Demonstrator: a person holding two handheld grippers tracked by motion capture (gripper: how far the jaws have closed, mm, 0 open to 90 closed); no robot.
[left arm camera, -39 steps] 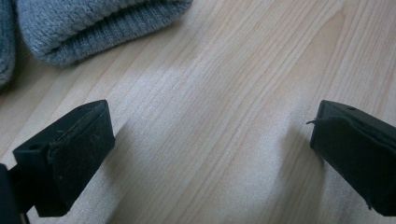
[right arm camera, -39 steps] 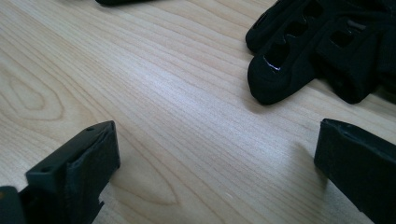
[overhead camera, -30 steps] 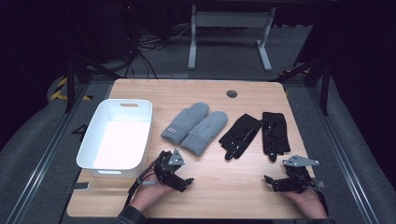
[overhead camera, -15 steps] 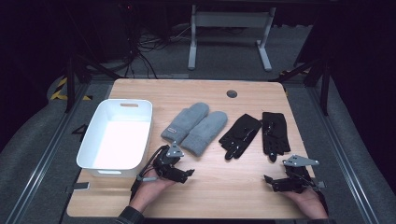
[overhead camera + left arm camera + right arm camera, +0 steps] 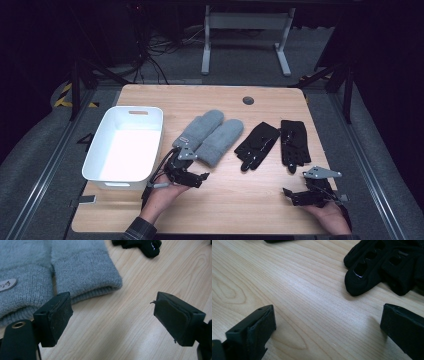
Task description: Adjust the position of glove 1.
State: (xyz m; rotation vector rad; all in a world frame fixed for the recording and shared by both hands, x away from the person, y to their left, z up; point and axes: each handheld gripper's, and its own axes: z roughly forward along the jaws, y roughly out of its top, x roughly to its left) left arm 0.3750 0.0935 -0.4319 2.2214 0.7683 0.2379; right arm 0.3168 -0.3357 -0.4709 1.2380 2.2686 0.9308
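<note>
Hovering just short of the grey mittens (image 5: 210, 136), the left gripper (image 5: 192, 176) is lining up on their knitted cuffs at the table's (image 5: 240, 210) near-middle, beside the white bin (image 5: 125, 150) on the left. Its jaws have just been closing a little, yet they are standing wide with nothing between them but bare wood. This is looking like the approach step; the next move is calling for a push forward so the pads straddle a cuff edge before pinching. The left gripper view is giving what the high view can't: the ribbed cuff (image 5: 86, 277) and a small label (image 5: 7, 284). Over on the right, the right gripper (image 5: 295, 196) is waiting, jaws spread and empty, near the black gloves (image 5: 275, 142).
</note>
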